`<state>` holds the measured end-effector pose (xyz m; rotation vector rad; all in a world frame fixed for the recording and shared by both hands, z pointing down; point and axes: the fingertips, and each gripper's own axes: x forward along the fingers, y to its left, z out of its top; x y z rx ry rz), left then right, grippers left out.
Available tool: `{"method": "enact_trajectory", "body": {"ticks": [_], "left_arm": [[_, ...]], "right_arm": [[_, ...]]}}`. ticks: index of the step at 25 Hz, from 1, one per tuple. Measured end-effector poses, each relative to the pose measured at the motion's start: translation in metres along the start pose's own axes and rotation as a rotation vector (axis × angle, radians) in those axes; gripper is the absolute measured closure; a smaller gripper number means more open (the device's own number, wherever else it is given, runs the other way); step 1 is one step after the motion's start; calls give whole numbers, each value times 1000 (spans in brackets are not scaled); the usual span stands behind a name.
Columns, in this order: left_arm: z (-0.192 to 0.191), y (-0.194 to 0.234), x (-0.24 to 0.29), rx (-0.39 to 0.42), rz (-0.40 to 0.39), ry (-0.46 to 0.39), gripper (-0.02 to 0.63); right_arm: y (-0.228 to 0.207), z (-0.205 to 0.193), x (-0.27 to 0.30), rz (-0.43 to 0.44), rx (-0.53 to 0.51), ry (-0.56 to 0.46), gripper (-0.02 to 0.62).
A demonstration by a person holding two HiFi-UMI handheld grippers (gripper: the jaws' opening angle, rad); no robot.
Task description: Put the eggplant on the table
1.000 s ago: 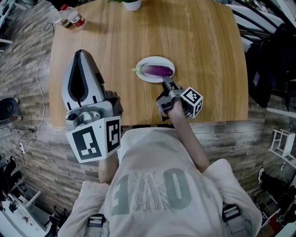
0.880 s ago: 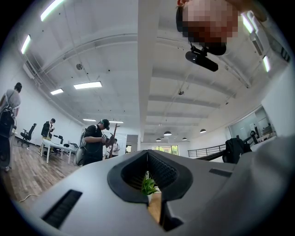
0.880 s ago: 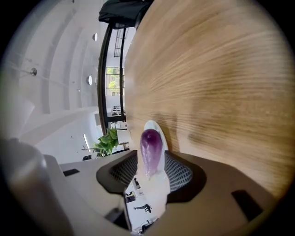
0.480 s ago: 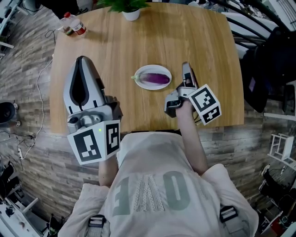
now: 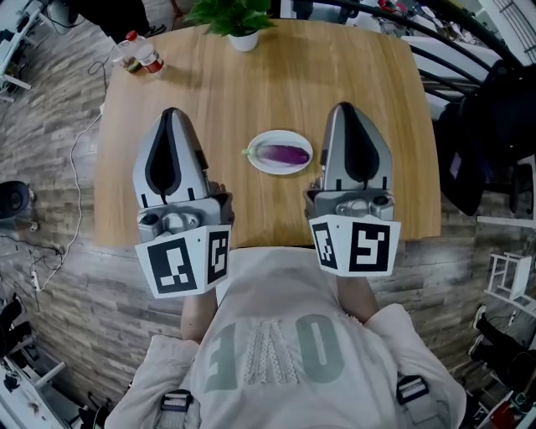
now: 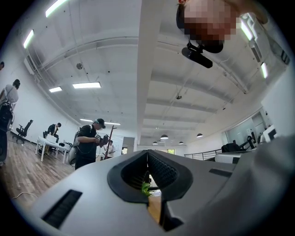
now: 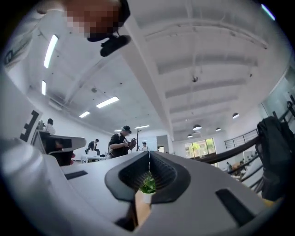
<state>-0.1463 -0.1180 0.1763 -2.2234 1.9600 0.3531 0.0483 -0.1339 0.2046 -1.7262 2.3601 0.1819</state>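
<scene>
A purple eggplant (image 5: pixel 285 154) lies on a small white plate (image 5: pixel 261 162) in the middle of the wooden table (image 5: pixel 218 75). Both grippers are held high, close to the head camera and well above the table, pointing away from me. The left gripper (image 5: pixel 172 112) hangs to the left of the plate with its jaws together and nothing in them. Just right of the plate, the right gripper (image 5: pixel 345 106) is also shut and empty. In the left gripper view, the left gripper (image 6: pixel 147 152) points at the ceiling; in the right gripper view, so does the right gripper (image 7: pixel 149 154). Neither view shows the eggplant.
A potted plant (image 5: pixel 239 17) stands at the table's far edge and a bottle (image 5: pixel 144 55) at its far left corner. Dark bags and furniture (image 5: pixel 494 126) crowd the right side. People (image 6: pixel 88 143) stand in the room beyond.
The right gripper rose from beside the plate to level with the left gripper, rolled upright, and its jaws closed empty. The eggplant stayed on the plate. The left gripper hardly moved.
</scene>
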Motion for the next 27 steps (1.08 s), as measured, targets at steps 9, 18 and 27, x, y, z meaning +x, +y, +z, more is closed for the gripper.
{"method": "enact_trajectory", "body": {"ticks": [9,18,27], "left_arm": [[-2,-5,2,-6,-27,0,597],[-4,-9,8,-11,-43,1,597],[-8,-8,11,-9,-43,7,597]], "right_arm": [[29,-2,2,103,-65,30,577],[25,-5,4,100,-71,44,577],[21,-11,8,90,-84,58,577]]}}
